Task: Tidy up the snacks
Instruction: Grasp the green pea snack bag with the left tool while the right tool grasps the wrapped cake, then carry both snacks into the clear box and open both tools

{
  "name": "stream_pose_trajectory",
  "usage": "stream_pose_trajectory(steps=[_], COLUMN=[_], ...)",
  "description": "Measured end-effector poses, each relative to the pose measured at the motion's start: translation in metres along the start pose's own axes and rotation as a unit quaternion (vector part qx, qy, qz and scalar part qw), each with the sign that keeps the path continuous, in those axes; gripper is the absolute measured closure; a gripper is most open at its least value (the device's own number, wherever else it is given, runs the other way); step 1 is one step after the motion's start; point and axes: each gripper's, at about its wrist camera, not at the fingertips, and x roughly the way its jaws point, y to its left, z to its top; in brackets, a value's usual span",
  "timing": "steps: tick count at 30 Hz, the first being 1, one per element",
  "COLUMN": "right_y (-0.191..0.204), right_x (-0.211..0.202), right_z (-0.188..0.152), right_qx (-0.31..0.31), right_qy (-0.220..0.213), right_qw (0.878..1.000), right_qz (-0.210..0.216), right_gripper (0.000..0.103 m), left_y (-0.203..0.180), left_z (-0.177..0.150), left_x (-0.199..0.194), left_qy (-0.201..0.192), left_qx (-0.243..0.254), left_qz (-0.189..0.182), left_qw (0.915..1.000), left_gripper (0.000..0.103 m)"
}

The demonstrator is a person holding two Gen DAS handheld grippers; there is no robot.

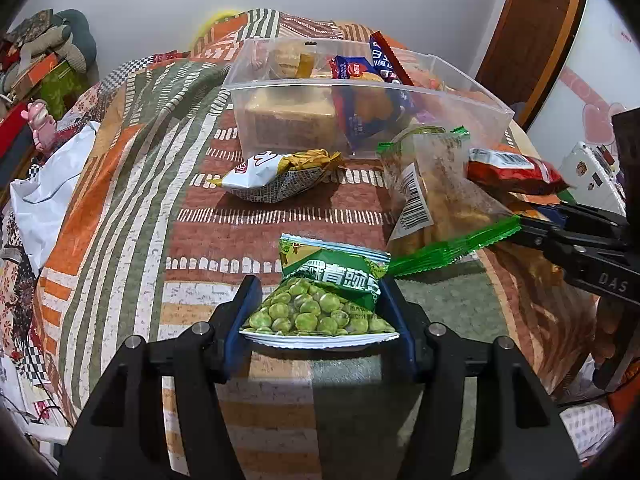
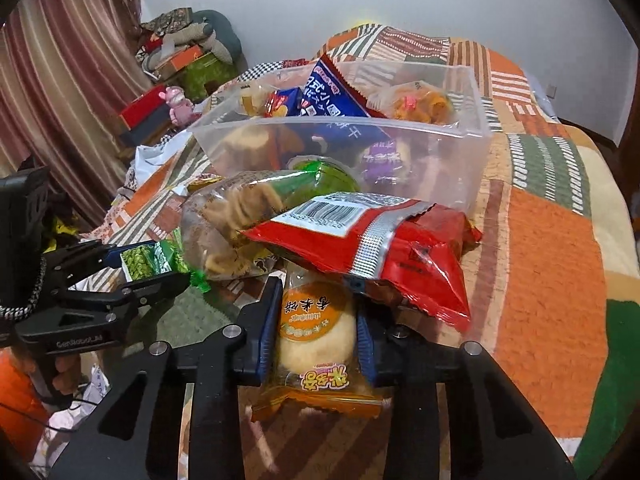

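My left gripper (image 1: 318, 296) is shut on a green pea snack packet (image 1: 324, 304), held above the patchwork bedspread; it also shows in the right wrist view (image 2: 150, 264). My right gripper (image 2: 316, 312) is shut on an orange rice cake packet (image 2: 316, 332). A red packet (image 2: 376, 248) lies across its tip, resting on a clear bag of twisted snacks with green ends (image 2: 248, 216). A clear plastic bin (image 1: 460, 96) with several snacks stands behind them. A white and yellow packet (image 1: 272, 176) lies loose in front of the bin.
The bed is covered by an orange, green and brown quilt (image 2: 552, 260). Boxes, a pink toy (image 1: 40, 124) and clutter crowd the far left side. A wooden door (image 1: 536, 32) stands at the right. White bags (image 1: 48, 192) lie at the bed's left edge.
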Motion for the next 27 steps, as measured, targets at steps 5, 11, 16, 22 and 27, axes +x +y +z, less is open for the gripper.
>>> stream_pose_trajectory(steps=[5, 11, 16, 22, 27], right_y=[0.000, 0.003, 0.007, 0.008, 0.006], right_x=[-0.017, -0.037, -0.051, -0.069, -0.081], right_z=[0.000, 0.002, 0.010, 0.022, 0.032], right_qx=[-0.007, -0.007, -0.013, -0.013, -0.014], right_qy=[-0.016, -0.039, -0.064, -0.096, -0.121], right_qw=[1.000, 0.999, 0.998, 0.995, 0.992], right_qz=[0.000, 0.008, 0.009, 0.010, 0.004], right_gripper=[0.073, 0.073, 0.073, 0.073, 0.073], left_y=[-0.001, 0.000, 0.002, 0.004, 0.001], left_z=[-0.001, 0.009, 0.023, 0.042, 0.058], left_x=[-0.011, -0.033, -0.053, -0.070, -0.076], left_qy=[-0.010, -0.041, -0.068, -0.097, -0.116], left_qx=[-0.007, -0.012, -0.012, -0.012, -0.009], left_qz=[-0.001, 0.004, 0.006, 0.009, 0.005], left_qw=[0.9999, 0.9991, 0.9976, 0.9952, 0.9932], left_gripper=[0.044, 0.044, 0.044, 0.044, 0.044])
